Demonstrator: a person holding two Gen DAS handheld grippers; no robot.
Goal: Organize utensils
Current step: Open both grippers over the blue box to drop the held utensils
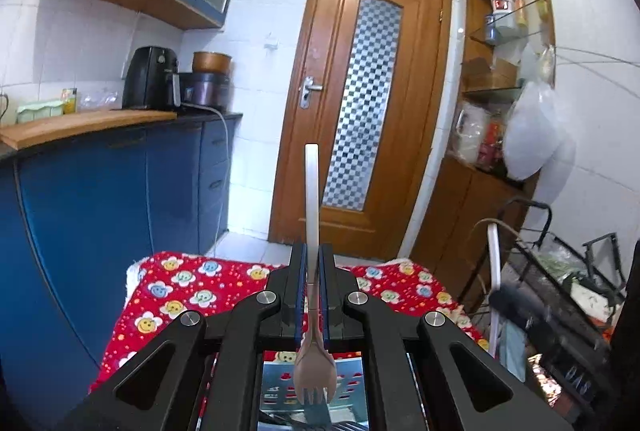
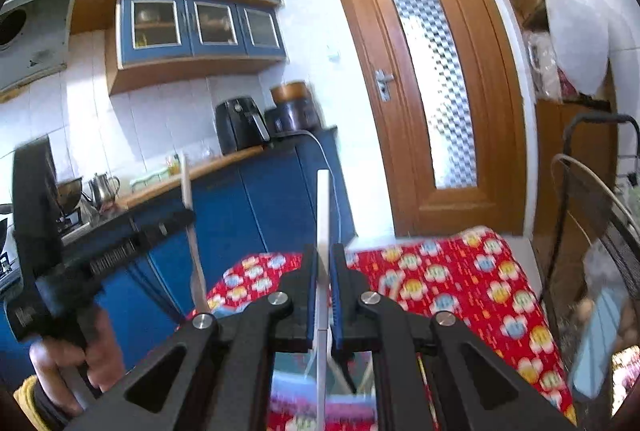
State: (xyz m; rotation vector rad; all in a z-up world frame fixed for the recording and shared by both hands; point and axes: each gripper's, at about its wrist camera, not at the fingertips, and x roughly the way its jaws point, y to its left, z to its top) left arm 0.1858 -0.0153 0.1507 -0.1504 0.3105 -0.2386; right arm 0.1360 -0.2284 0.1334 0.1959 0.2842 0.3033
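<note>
My left gripper (image 1: 313,263) is shut on a metal spork (image 1: 312,371) by its neck. The handle points up and away, the tined head hangs down toward the camera over a shiny metal tray (image 1: 352,387). My right gripper (image 2: 324,271) is shut on a flat white-looking utensil handle (image 2: 322,215) that stands upright; its lower end is blurred. The left gripper with its spork (image 2: 192,239) also shows at the left of the right wrist view, held by a hand (image 2: 76,363).
A table with a red flowered cloth (image 1: 192,295) lies below both grippers. Blue cabinets (image 1: 112,199) and a counter with an air fryer (image 1: 154,79) stand to the left. A wooden door (image 1: 360,103) is ahead. A wire rack (image 1: 560,291) stands at the right.
</note>
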